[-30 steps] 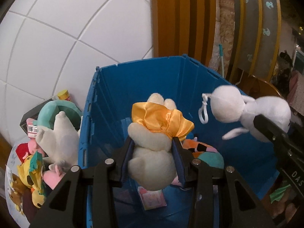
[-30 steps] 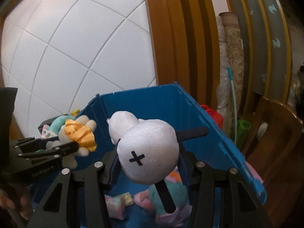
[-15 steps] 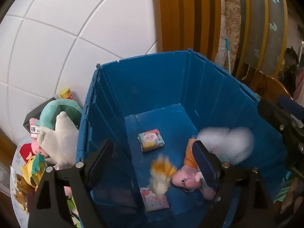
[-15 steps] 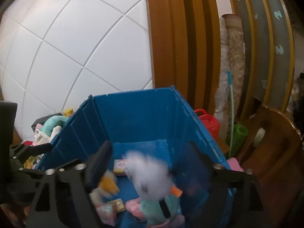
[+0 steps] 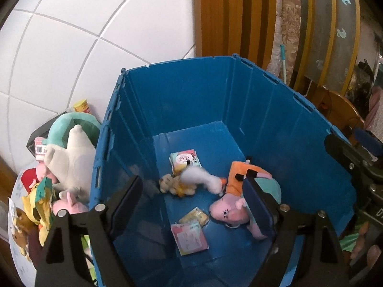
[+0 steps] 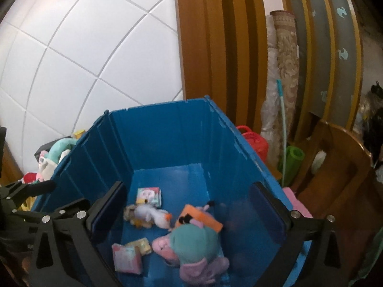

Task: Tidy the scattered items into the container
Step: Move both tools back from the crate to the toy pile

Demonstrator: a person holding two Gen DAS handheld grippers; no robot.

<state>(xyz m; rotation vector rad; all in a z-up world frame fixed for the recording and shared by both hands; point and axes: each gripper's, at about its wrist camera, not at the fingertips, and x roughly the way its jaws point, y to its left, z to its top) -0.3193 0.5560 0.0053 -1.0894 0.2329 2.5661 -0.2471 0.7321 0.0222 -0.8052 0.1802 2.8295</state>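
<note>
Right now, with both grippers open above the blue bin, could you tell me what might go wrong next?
1. The left gripper and right gripper hang close together over the blue bin; they could knock each other when withdrawing.
2. The remaining plush pile leans against the bin's outer wall, so grabbing one toy may tumble the others.
3. The white plush lies on the yellow-bow plush; more drops may bury the small packets, though that seems harmless.

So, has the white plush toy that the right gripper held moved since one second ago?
Yes. It has dropped out of the right gripper, now open, down to the floor of the blue bin. The white plush toy lies there beside the pink pig toy.
</note>
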